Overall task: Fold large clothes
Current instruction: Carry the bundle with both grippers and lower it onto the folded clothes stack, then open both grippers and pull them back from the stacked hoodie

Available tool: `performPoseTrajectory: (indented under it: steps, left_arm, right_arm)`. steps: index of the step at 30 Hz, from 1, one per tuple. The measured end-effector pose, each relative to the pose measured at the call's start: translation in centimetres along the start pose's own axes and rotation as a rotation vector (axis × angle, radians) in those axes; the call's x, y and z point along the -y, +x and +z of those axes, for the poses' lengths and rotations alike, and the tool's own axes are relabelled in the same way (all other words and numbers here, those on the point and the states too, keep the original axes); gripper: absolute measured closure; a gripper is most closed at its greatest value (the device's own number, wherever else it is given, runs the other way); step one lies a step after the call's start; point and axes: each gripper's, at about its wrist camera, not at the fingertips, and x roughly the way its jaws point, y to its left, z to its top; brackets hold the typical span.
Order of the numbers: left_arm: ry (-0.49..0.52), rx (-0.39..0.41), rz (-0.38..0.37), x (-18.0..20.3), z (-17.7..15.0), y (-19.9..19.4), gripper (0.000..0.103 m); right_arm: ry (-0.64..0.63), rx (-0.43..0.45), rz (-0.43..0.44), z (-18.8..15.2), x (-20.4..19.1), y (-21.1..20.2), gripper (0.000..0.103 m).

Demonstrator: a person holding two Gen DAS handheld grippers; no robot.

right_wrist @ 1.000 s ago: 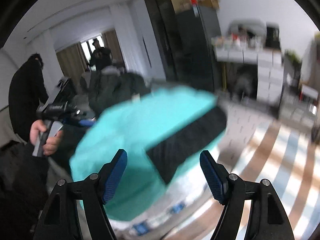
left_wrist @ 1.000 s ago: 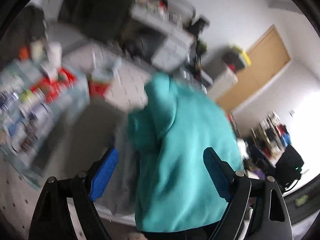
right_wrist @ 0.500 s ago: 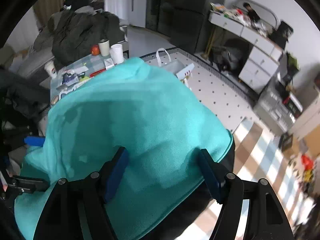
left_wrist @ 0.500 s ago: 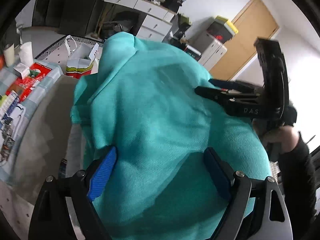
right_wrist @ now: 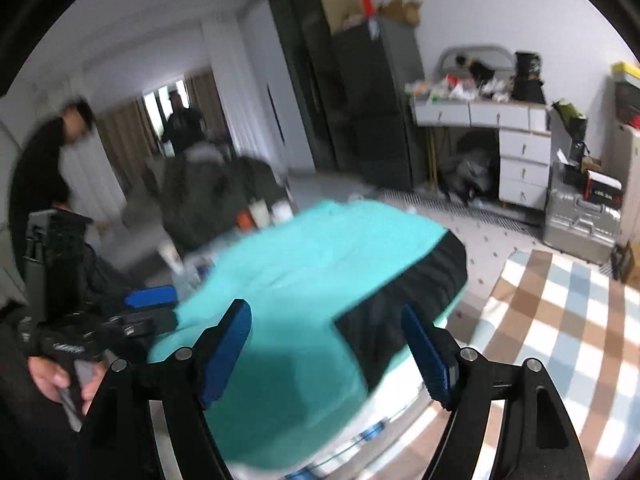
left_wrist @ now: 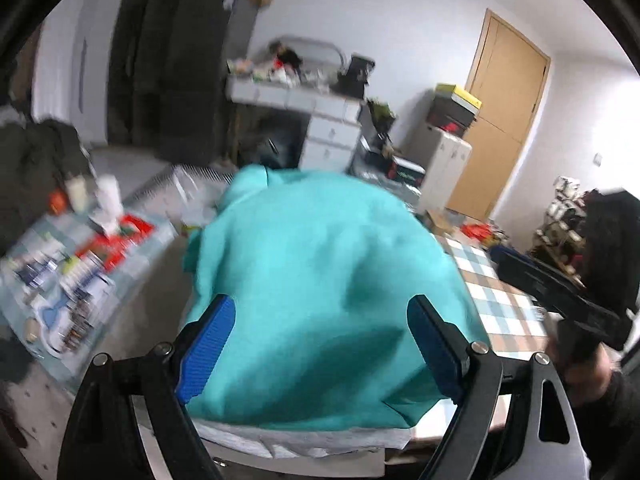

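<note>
Both hand-held grippers are standing with their blue pads spread wide: the left hand-held gripper [left_wrist: 320,344] is gaping over the teal sweatshirt [left_wrist: 324,280] with the cloth lying between the pads and not pinched, and the right hand-held gripper [right_wrist: 326,350] is widening its jaws at this moment, with the same sweatshirt [right_wrist: 304,280] between them and neither pad pressing on it. That garment is lying heaped in a soft mound on the table [left_wrist: 508,312], which is wearing a checked cloth of brown, blue and white; a black ribbed hem [right_wrist: 408,300] is showing along the edge nearest the right pads, and a pale grey layer [left_wrist: 304,440] is peeking out beneath the teal near the left ones. Beyond the mound a second table [left_wrist: 76,264] is carrying cups, packets and small clutter, all blurred. Farther back a white chest of drawers [right_wrist: 520,152] is standing against the wall beside a tall dark cabinet [right_wrist: 360,100], a wooden door [left_wrist: 504,120] is closing off the corner, and a silver suitcase [right_wrist: 576,220] is sitting on the floor. Two people in dark clothes [right_wrist: 40,168] are standing at the far left of the right view. A bare hand [right_wrist: 52,380] is wrapping around the left device's grip, and both devices are tilting downward toward the cloth.
</note>
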Motion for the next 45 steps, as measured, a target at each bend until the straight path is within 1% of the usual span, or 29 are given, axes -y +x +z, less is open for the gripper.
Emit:
performPoseTrajectory:
  steps: [1, 2, 3, 4, 5, 7, 9, 12, 14, 16, 18, 19, 20, 23, 24, 26, 28, 30, 33, 34, 37, 40, 43, 45]
  left_arm:
    - [0.007, 0.028, 0.027, 0.3, -0.4, 0.0, 0.018]
    - [0.010, 0.057, 0.053, 0.9, -1.0, -0.4, 0.018]
    - [0.013, 0.081, 0.069, 1.5, -1.7, -0.8, 0.018]
    - [0.013, 0.098, 0.081, 1.8, -2.0, -0.6, 0.016]
    - [0.016, 0.123, 0.102, 2.5, -2.7, -1.0, 0.009]
    - [0.034, 0.167, 0.160, 4.0, -3.9, -1.7, 0.002]
    - [0.056, 0.210, 0.200, 5.3, -5.1, -2.4, 0.001]
    - [0.058, 0.223, 0.215, 6.5, -6.7, -2.9, 0.001]
    - [0.048, 0.234, 0.227, 7.1, -7.4, -3.5, 0.001]
    - [0.058, 0.238, 0.240, 7.6, -7.9, -4.3, 0.001]
    - [0.058, 0.251, 0.258, 7.7, -8.4, -5.1, 0.001]
    - [0.053, 0.261, 0.266, 7.7, -8.6, -5.6, 0.001]
    - [0.049, 0.266, 0.257, 7.5, -8.8, -6.0, 0.001]
    - [0.034, 0.265, 0.246, 6.9, -8.9, -6.8, 0.001]
    - [0.030, 0.265, 0.248, 6.5, -8.9, -7.0, 0.001]
    - [0.037, 0.257, 0.258, 6.3, -9.0, -7.0, 0.001]
    - [0.049, 0.251, 0.259, 6.3, -9.0, -6.7, 0.001]
    - [0.051, 0.229, 0.251, 5.9, -8.8, -5.9, 0.002]
    - [0.044, 0.219, 0.247, 5.8, -9.3, -5.2, 0.002]
    - [0.036, 0.217, 0.252, 5.2, -9.1, -4.9, 0.002]
    - [0.021, 0.212, 0.253, 4.5, -9.2, -4.3, 0.002]
    - [0.017, 0.207, 0.250, 4.8, -10.1, -4.3, 0.002]
    - [0.022, 0.204, 0.264, 4.8, -10.5, -4.2, 0.002]
    - [0.027, 0.209, 0.266, 5.0, -10.5, -4.5, 0.002]
  right_arm:
    - [0.017, 0.048, 0.006, -1.2, 0.1, -1.8, 0.014]
    - [0.027, 0.083, 0.001, -1.8, 0.0, -3.0, 0.010]
    - [0.038, 0.118, -0.002, -2.7, -0.1, -4.3, 0.009]
    - [0.046, 0.157, -0.001, -3.6, -0.1, -5.7, 0.006]
    - [0.045, 0.199, -0.007, -4.5, -0.2, -7.0, 0.000]
    - [0.031, 0.275, -0.049, -6.1, -0.6, -9.3, 0.000]
    - [-0.022, 0.330, -0.100, -8.0, -1.9, -11.5, 0.000]
    - [-0.118, 0.392, -0.193, -10.2, -4.0, -13.8, 0.000]
    - [-0.180, 0.416, -0.228, -11.4, -5.4, -14.9, 0.000]
    - [-0.227, 0.437, -0.251, -12.5, -6.9, -15.9, 0.000]
    - [-0.235, 0.445, -0.271, -13.3, -7.6, -16.6, 0.000]
    - [-0.222, 0.450, -0.282, -13.7, -7.7, -17.0, 0.000]
    - [-0.193, 0.460, -0.284, -14.0, -7.7, -17.6, 0.000]
    - [-0.114, 0.469, -0.251, -15.6, -6.8, -19.0, 0.000]
    - [-0.094, 0.466, -0.252, -15.6, -6.6, -19.1, 0.000]
    - [-0.042, 0.453, -0.276, -15.9, -6.2, -19.2, 0.000]
    - [-0.002, 0.446, -0.264, -16.2, -6.1, -19.3, 0.000]
    - [0.010, 0.461, -0.269, -16.4, -6.4, -19.3, 0.000]
    - [0.010, 0.485, -0.322, -16.8, -7.1, -19.0, 0.000]
    - [0.008, 0.481, -0.333, -16.9, -7.2, -18.9, 0.000]
    - [-0.021, 0.431, -0.399, -16.7, -8.1, -17.4, 0.000]
    - [-0.060, 0.445, -0.390, -17.1, -8.9, -16.9, 0.000]
    - [-0.052, 0.475, -0.372, -17.2, -9.4, -17.1, 0.000]
    - [-0.060, 0.473, -0.368, -17.1, -9.5, -17.1, 0.000]
